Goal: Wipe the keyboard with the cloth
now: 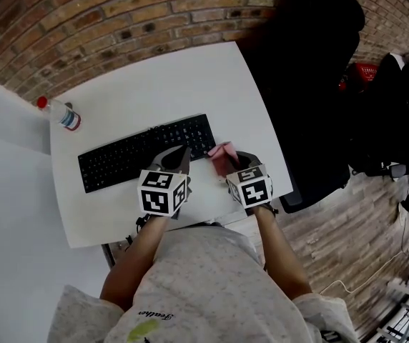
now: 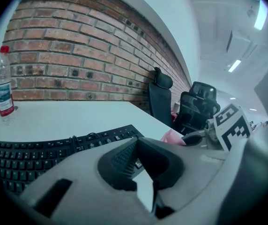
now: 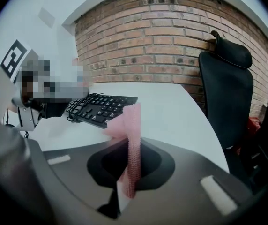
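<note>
A black keyboard lies slantwise on the white table. My right gripper is shut on a pink cloth, which stands up from the jaws. It hovers just off the keyboard's right end. My left gripper is over the keyboard's near right part, jaw tips together with nothing between them. The cloth also shows in the left gripper view, to the right.
A plastic water bottle with a red cap stands at the table's far left. A black office chair is right of the table. A brick wall runs behind. The table's near edge lies close under both grippers.
</note>
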A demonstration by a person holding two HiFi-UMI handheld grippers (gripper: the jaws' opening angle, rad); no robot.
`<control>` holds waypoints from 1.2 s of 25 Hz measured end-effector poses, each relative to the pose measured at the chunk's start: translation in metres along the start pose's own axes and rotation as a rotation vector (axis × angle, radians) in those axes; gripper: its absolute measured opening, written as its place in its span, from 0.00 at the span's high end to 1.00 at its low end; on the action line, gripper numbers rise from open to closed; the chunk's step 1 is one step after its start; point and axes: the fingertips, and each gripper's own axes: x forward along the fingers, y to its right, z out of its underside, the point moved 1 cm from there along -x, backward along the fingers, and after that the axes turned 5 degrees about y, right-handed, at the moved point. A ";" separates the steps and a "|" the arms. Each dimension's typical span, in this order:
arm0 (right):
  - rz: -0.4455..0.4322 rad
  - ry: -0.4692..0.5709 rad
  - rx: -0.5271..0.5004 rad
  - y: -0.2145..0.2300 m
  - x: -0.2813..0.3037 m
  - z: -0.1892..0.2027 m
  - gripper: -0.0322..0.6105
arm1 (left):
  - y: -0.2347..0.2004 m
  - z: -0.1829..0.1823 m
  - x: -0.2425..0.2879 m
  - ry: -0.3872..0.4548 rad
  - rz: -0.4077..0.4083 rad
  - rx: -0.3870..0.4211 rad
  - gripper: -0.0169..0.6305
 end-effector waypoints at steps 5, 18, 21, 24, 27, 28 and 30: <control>-0.017 -0.001 -0.011 0.014 -0.004 0.005 0.92 | 0.010 0.001 0.008 0.015 -0.020 -0.010 0.99; -0.010 0.028 0.076 0.034 -0.017 0.004 0.92 | 0.015 -0.005 0.011 0.048 -0.058 -0.027 0.99; -0.003 0.022 0.096 0.035 -0.016 0.005 0.92 | 0.013 -0.004 0.010 0.045 -0.063 -0.029 0.99; 0.005 0.012 0.097 0.038 -0.018 0.006 0.92 | 0.012 -0.004 0.009 0.045 -0.067 -0.032 0.99; 0.009 0.008 0.096 0.039 -0.018 0.006 0.92 | 0.011 -0.004 0.010 0.049 -0.068 -0.036 0.99; 0.008 0.009 0.097 0.039 -0.018 0.005 0.92 | 0.011 -0.004 0.010 0.049 -0.069 -0.037 0.99; 0.001 0.014 0.104 0.037 -0.016 0.002 0.92 | 0.011 -0.005 0.011 0.049 -0.070 -0.038 0.99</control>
